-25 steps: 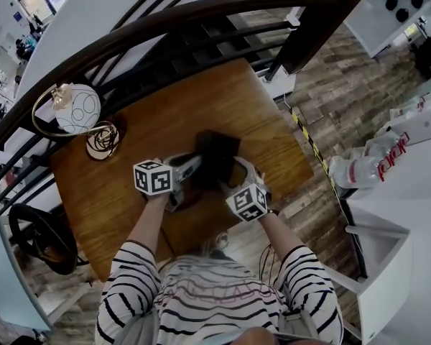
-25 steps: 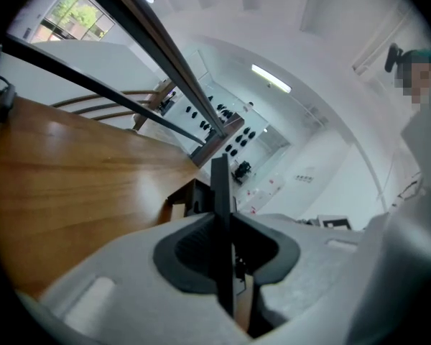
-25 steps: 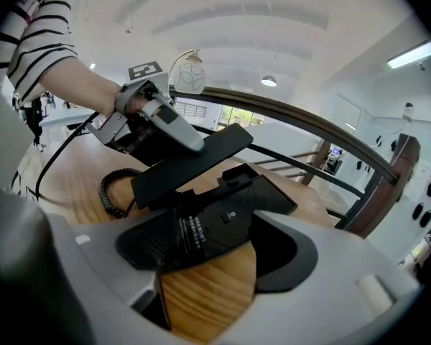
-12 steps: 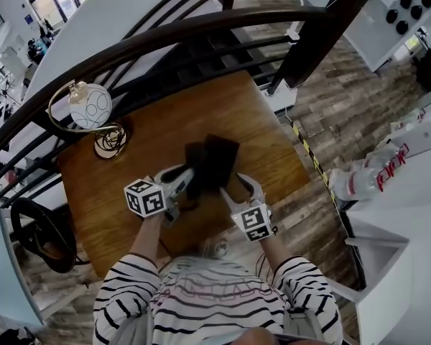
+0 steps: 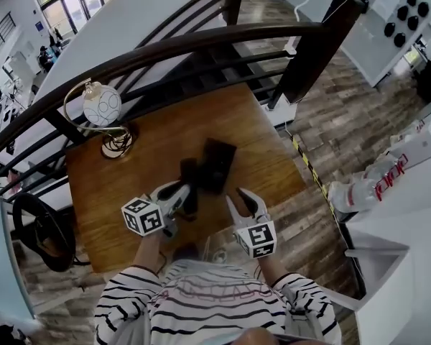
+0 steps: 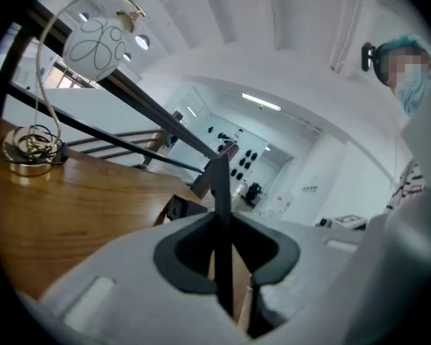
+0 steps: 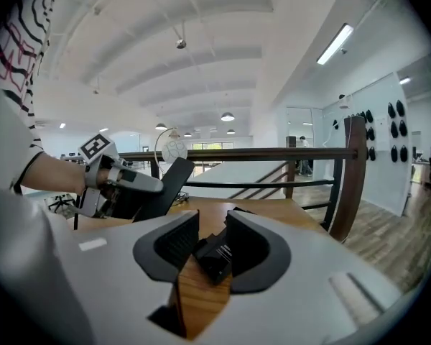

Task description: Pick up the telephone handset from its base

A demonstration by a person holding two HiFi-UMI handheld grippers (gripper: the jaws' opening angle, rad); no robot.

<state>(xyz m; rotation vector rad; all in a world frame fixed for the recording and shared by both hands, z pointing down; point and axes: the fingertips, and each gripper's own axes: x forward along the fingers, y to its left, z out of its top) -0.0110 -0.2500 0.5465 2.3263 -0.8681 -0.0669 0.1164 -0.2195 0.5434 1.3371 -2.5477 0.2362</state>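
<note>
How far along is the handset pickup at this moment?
Done: the handset is off its base, clamped in the left gripper and tilted above the table. In hand: the right gripper, whose jaws have just been closing with nothing between them, hangs short of the base. Left: apparently nothing; the pickup looks complete.

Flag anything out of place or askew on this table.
Nothing looks spilled or damaged. Only the handset is off its base: the left gripper holds it tilted, apart from the base, which sits flat on the wooden table.
</note>
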